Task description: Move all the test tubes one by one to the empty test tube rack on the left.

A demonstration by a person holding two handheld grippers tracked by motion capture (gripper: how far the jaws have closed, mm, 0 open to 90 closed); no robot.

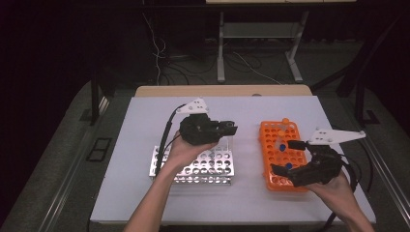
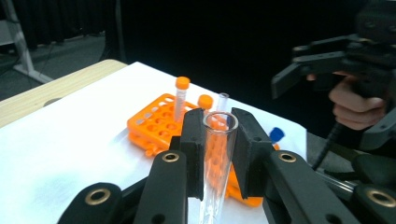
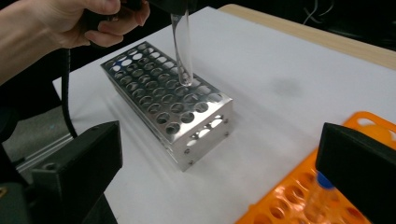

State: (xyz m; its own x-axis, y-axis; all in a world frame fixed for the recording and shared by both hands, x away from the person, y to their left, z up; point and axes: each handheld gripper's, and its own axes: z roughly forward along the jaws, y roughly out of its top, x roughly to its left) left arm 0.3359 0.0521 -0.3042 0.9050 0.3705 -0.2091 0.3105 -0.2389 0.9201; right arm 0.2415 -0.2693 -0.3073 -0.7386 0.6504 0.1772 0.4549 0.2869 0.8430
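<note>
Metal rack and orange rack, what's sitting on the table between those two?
Nothing: between the metal rack and the orange rack lies bare white table, as the high view shows. The right gripper view shows the same bare strip.

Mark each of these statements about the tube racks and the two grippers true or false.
1. The left gripper is shut on a clear glass test tube. True.
2. The right gripper holds a tube. False: its jaws stand open with nothing between them.
3. The perforated shiny metal rack is full of tubes. False: its holes are empty; the clear tube hangs just above it.
4. The orange plastic rack holds orange-capped and blue-capped tubes. True.
</note>
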